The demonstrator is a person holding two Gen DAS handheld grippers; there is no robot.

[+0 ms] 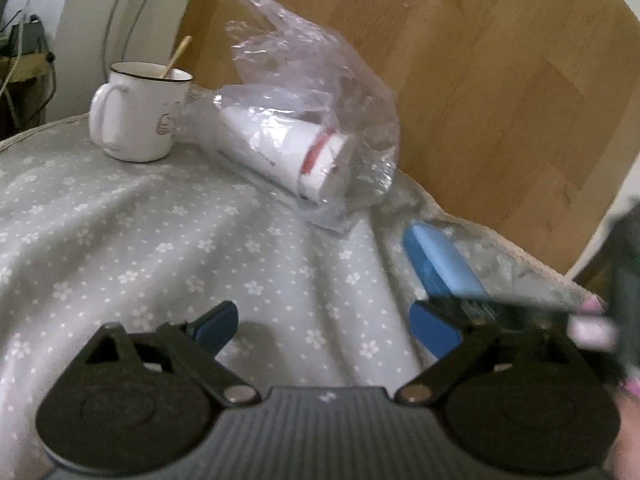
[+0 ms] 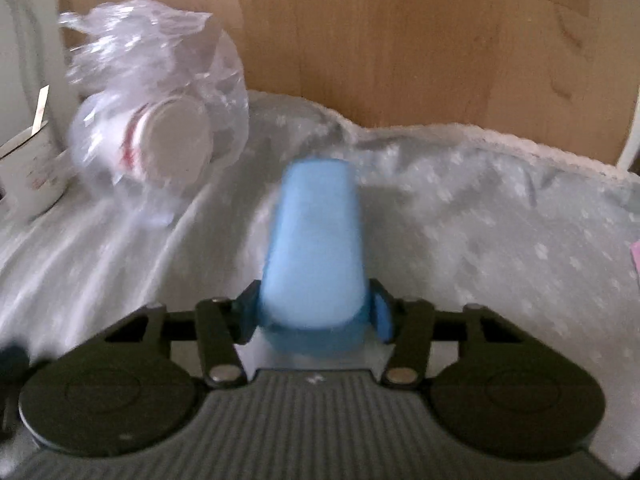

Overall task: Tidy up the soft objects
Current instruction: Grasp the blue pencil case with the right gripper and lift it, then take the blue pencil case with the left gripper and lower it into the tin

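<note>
I hold the blue sponge in my right gripper, its jaws closed on the near end, long axis pointing away toward the wooden board. My left gripper stands wide and empty, the sponge just to its right above the flowered cloth.

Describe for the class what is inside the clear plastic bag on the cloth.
Inside the clear plastic bag lies a white container on its side, with a red band near its round end. The crinkled plastic blurs any label, and whether anything else lies behind it cannot be seen.
</note>
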